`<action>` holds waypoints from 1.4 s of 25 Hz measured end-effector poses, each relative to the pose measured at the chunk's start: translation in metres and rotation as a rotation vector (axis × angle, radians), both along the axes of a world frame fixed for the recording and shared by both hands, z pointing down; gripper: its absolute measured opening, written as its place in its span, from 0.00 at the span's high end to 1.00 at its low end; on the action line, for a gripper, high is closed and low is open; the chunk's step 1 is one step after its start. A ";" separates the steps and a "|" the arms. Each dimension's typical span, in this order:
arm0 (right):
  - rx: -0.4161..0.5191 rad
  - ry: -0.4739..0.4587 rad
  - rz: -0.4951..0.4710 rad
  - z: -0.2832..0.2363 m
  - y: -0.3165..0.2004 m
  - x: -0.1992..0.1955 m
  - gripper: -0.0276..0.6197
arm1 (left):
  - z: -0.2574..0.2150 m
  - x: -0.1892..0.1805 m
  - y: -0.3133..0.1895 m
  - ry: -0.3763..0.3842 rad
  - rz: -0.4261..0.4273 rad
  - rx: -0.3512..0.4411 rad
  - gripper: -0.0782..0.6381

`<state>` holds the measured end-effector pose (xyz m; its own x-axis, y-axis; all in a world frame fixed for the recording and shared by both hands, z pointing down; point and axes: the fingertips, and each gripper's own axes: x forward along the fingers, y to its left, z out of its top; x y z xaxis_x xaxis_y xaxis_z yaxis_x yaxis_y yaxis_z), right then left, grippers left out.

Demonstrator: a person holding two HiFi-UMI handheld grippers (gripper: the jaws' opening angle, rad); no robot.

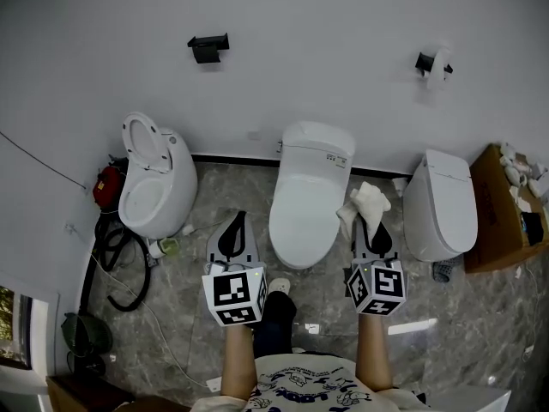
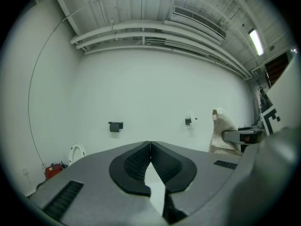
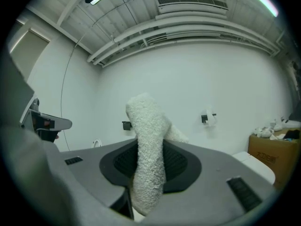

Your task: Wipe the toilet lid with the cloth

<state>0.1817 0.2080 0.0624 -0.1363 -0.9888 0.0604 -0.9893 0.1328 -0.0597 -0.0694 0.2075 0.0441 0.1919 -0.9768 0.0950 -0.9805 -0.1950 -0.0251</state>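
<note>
The white terry cloth (image 1: 364, 204) is pinched in your right gripper (image 1: 371, 230), whose two jaws are closed on its middle so that a thick fold stands up above them and a tail hangs below. In the head view the cloth sits just beside the right edge of the toilet lid (image 1: 302, 213); whether it touches the lid cannot be made out. The lid is down on the middle of three white toilets, straight ahead of you against the white wall. Your left gripper (image 1: 235, 230) is held level with the right one, on the lid's left side, its jaws pressed together at the tips with nothing between them. Further left is a round toilet (image 1: 154, 178) with its seat raised, and beside it a red object (image 1: 106, 185) and a coiled black hose (image 1: 116, 260). To the right is a third toilet (image 1: 442, 204) with its lid shut, then an open cardboard box (image 1: 497, 217). On the wall above hang a black holder (image 1: 208, 47) and a paper roll holder (image 1: 435, 63). The floor (image 1: 197, 342) is grey marbled tile.
</note>
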 end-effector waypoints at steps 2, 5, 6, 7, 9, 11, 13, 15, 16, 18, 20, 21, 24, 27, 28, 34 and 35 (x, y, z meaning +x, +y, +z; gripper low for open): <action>0.003 -0.003 0.013 -0.003 -0.029 -0.006 0.78 | -0.002 -0.007 -0.032 -0.003 0.012 0.001 0.88; 0.004 -0.003 0.033 -0.004 -0.075 -0.013 0.78 | -0.003 -0.014 -0.084 -0.002 0.032 0.000 0.88; 0.002 -0.003 0.040 -0.003 -0.092 -0.015 0.78 | -0.003 -0.016 -0.102 -0.003 0.040 -0.001 0.88; -0.002 -0.003 0.046 -0.002 -0.108 -0.018 0.78 | -0.003 -0.018 -0.120 -0.003 0.048 -0.001 0.88; -0.006 -0.001 0.058 -0.004 -0.140 -0.025 0.78 | -0.006 -0.022 -0.156 -0.001 0.065 -0.001 0.88; -0.005 0.001 0.068 -0.007 -0.171 -0.031 0.78 | -0.010 -0.026 -0.190 -0.002 0.082 0.001 0.88; -0.007 0.003 0.077 -0.008 -0.199 -0.035 0.78 | -0.011 -0.028 -0.221 -0.005 0.098 -0.001 0.88; -0.014 0.006 0.087 -0.006 -0.225 -0.038 0.78 | -0.007 -0.030 -0.250 -0.007 0.113 -0.010 0.88; -0.020 0.009 0.092 -0.004 -0.237 -0.039 0.78 | -0.005 -0.031 -0.264 -0.006 0.119 -0.017 0.88; -0.035 0.013 0.102 0.001 -0.258 -0.042 0.78 | 0.001 -0.035 -0.288 -0.004 0.128 -0.033 0.88; -0.059 0.016 0.111 0.011 -0.277 -0.044 0.78 | 0.011 -0.038 -0.310 -0.001 0.136 -0.054 0.88; -0.072 0.017 0.114 0.016 -0.285 -0.044 0.78 | 0.017 -0.039 -0.320 0.002 0.139 -0.066 0.88; -0.106 0.029 0.118 0.031 -0.306 -0.044 0.78 | 0.036 -0.038 -0.343 0.008 0.146 -0.109 0.88; -0.139 0.037 0.116 0.046 -0.322 -0.042 0.78 | 0.057 -0.036 -0.358 0.009 0.147 -0.154 0.88; -0.150 0.037 0.114 0.052 -0.325 -0.041 0.78 | 0.063 -0.034 -0.362 0.010 0.147 -0.161 0.88; -0.214 0.033 0.086 0.089 -0.354 -0.032 0.78 | 0.100 -0.022 -0.390 0.005 0.135 -0.219 0.88; -0.226 0.030 0.081 0.094 -0.358 -0.032 0.78 | 0.104 -0.021 -0.393 0.005 0.130 -0.230 0.88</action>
<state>0.1499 -0.1500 0.1565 -0.0517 -0.9574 0.2840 -0.9980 0.0393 -0.0493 -0.0907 -0.1859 0.1480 0.3151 -0.8969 0.3104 -0.9469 -0.3192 0.0389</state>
